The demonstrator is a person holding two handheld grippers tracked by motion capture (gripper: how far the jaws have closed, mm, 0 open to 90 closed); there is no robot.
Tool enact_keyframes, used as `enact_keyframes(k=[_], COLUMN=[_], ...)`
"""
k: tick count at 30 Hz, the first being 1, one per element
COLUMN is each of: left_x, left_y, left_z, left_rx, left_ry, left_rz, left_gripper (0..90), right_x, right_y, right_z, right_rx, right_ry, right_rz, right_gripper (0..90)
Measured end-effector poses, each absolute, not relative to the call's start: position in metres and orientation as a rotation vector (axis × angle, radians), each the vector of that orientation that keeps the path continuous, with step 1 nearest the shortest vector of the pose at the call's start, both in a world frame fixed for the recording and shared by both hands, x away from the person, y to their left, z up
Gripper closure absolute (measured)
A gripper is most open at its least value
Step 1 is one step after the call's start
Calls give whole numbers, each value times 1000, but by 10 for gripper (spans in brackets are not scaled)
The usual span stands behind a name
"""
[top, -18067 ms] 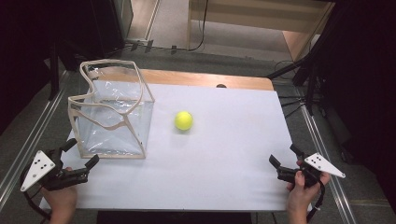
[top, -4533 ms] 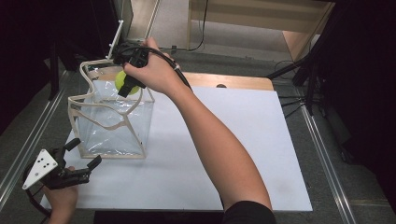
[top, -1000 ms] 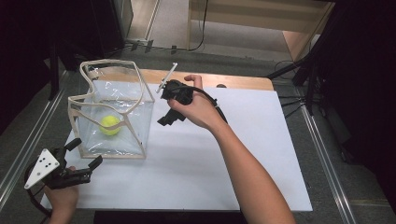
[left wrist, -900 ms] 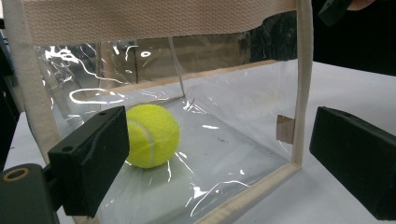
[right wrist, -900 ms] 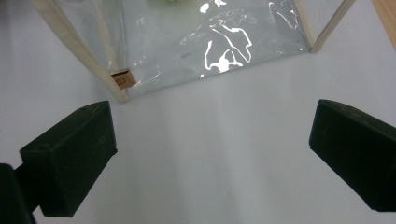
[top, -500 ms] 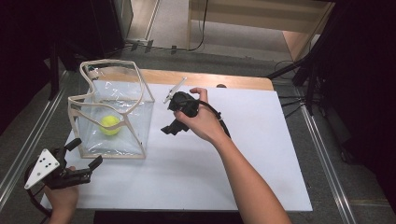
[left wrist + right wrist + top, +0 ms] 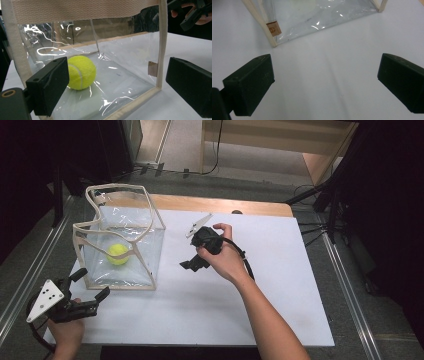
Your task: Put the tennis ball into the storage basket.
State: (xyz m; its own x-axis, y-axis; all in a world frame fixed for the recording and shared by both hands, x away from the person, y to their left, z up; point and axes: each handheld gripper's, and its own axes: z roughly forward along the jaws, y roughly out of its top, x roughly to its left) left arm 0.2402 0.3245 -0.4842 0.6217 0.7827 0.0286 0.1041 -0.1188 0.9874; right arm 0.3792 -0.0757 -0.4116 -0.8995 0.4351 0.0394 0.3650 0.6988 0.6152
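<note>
White table holds clear bag (brown tag unreadable); both grippers gape empty.

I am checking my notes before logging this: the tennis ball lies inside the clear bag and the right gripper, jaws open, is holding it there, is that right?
Not quite. The tennis ball does lie inside the clear bag, but the right gripper holds nothing: its open jaws are over the bare white table, outside the bag. The high view shows this, and the right gripper view shows nothing between the jaws.
</note>
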Motion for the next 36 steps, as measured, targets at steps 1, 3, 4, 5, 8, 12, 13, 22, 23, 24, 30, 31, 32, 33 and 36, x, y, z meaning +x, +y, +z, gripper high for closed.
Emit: enact_keyframes(k=[1, 3, 4, 5, 8, 12, 13, 22, 23, 24, 30, 31, 32, 33, 36], left_x=[240, 240, 240, 240, 240, 240, 240, 240, 240, 240, 240, 240, 240, 240, 240], left_y=[325, 324, 324, 324, 324, 324, 324, 324, 324, 324, 324, 324, 324, 324, 324], left_z=[-484, -484, -484, -484, -484, -484, -484, -484, -484, -484, -484, -484, -484, -484, -484], left_rx=[1611, 1611, 1611, 1611, 1611, 1611, 1611, 1611, 1611, 1611, 1612, 1611, 1612, 1611, 1612], left_ry=[752, 753, 753, 754, 753, 754, 754, 754, 754, 754, 755, 754, 754, 755, 755], left_rz=[683, 684, 684, 684, 684, 683, 683, 683, 683, 683, 683, 682, 683, 683, 683], left_gripper=[54, 54, 54, 54, 54, 54, 54, 54, 54, 54, 54, 54, 54, 54, 54], right_x=[379, 376, 375, 375, 372, 367, 366, 357, 356, 355, 347, 347, 346, 345, 343], right_y=[-77, -81, -83, -85, -90, -98, -99, -115, -117, -119, -132, -132, -134, -136, -142], right_z=[-413, -416, -417, -418, -422, -425, -426, -434, -434, -435, -440, -440, -440, -441, -442], right_rx=[655, 678, 678, 669, 685, 711, 709, 734, 740, 749, 770, 770, 772, 775, 780], right_ry=[2790, 2778, 2773, 2764, 2747, 2724, 2718, 2671, 2659, 2652, 2614, 2614, 2607, 2599, 2577], right_rz=[986, 1001, 1009, 1023, 1045, 1084, 1095, 1152, 1154, 1165, 1204, 1204, 1216, 1233, 1262], right_gripper=[0, 0, 0, 0, 0, 0, 0, 0, 0, 0, 0, 0, 0, 0, 0])
